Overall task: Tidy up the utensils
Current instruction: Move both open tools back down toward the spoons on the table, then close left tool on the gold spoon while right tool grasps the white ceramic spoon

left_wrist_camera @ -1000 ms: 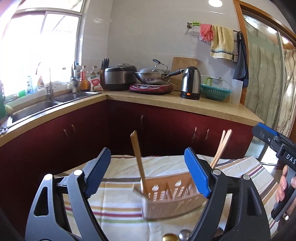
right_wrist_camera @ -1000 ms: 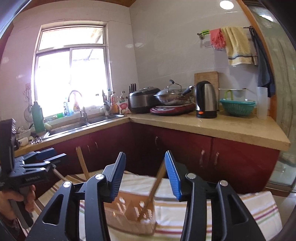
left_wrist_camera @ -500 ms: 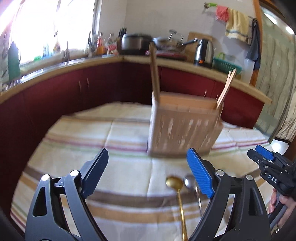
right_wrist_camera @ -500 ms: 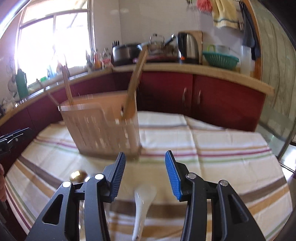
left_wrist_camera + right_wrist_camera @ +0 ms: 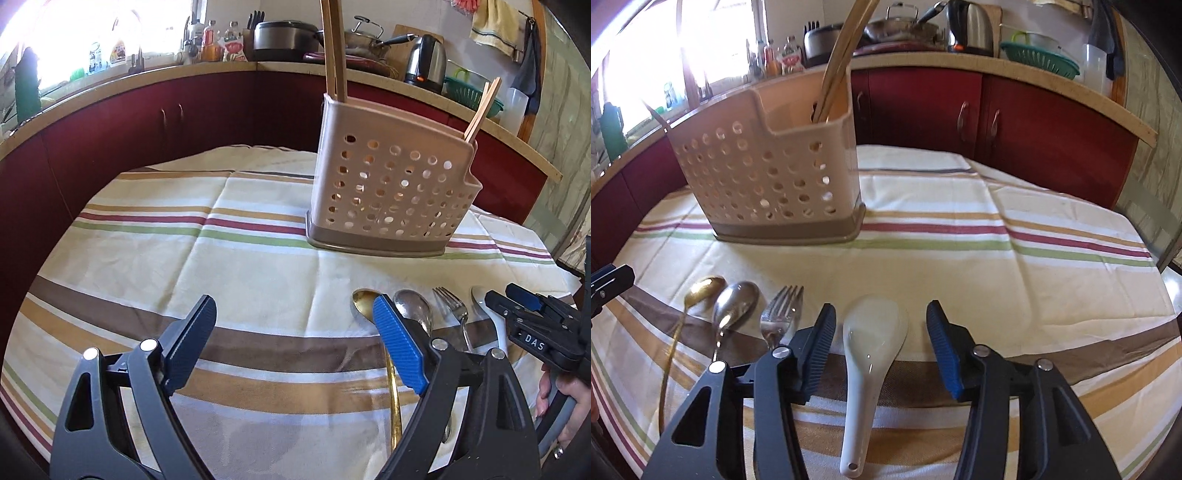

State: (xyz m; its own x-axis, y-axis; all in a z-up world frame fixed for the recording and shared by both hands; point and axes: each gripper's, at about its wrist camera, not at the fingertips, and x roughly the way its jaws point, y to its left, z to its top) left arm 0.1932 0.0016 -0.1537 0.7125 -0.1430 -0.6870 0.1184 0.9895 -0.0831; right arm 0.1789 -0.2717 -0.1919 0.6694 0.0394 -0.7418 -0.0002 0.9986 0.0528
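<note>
Here white spoon lies between opening right claw pads.

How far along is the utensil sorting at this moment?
Done: wooden sticks already stand in the caddy. In hand: nothing; the right gripper has its jaws opening around the white spoon, not pressing it, and the left gripper is open above the cloth. Left: white spoon, fork, silver spoon and gold spoon lie on the cloth.
</note>
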